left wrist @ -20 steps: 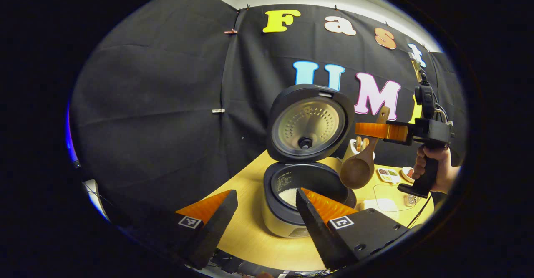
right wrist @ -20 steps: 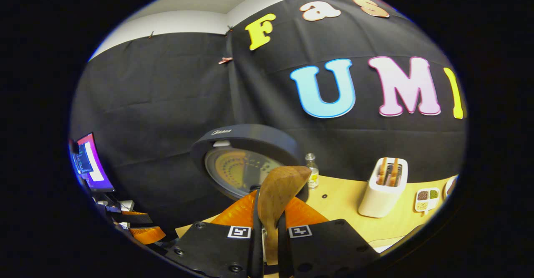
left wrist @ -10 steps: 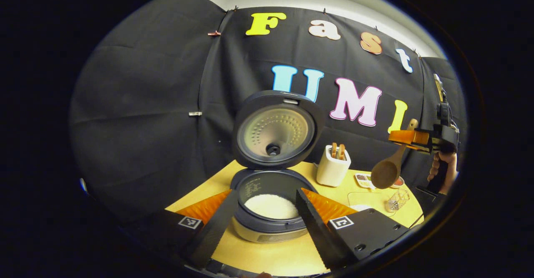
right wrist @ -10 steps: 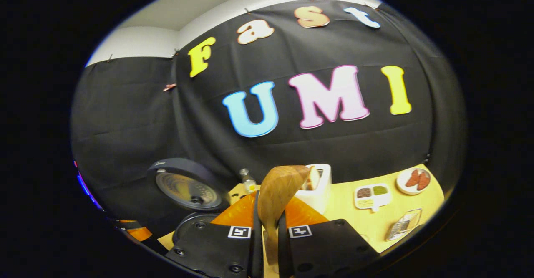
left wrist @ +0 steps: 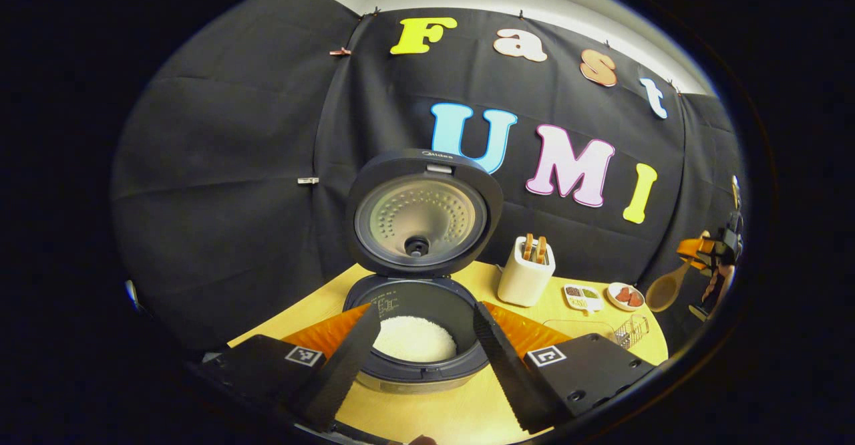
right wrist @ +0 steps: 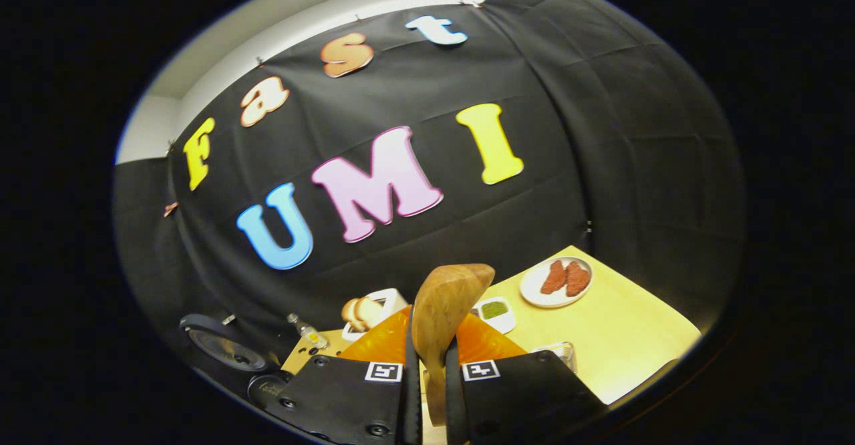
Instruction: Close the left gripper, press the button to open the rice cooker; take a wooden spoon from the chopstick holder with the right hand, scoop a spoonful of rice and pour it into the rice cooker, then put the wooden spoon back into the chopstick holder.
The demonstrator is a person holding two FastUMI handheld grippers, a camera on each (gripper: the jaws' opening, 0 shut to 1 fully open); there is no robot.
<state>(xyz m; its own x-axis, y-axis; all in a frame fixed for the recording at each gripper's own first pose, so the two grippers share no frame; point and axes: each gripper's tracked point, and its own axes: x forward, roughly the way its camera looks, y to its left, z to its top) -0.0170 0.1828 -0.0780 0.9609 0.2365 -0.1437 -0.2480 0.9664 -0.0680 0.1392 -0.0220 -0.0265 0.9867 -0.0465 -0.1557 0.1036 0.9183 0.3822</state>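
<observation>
The rice cooker [left wrist: 417, 318] stands with its round, perforated metal-lined lid [left wrist: 422, 212] up and a smooth white mound of rice [left wrist: 414, 339] in the dark pot, framed between the left gripper [left wrist: 417, 358]'s wide-apart jaws. A second ago the wooden spoon [right wrist: 444, 318] hung beside that lid. Now, clamped by the handle in the right gripper [right wrist: 427, 371], it has swung far right past the white chopstick holder [left wrist: 526, 272], so the pour looks done and the return remains.

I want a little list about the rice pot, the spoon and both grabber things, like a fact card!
cooker: round grey rice cooker, lid up
inside: white rice
spoon: brown wooden spoon, upright between the right gripper fingers
left gripper: fingers apart, in front of the cooker
holder: white chopstick holder on the yellow table, to the right of the cooker
</observation>
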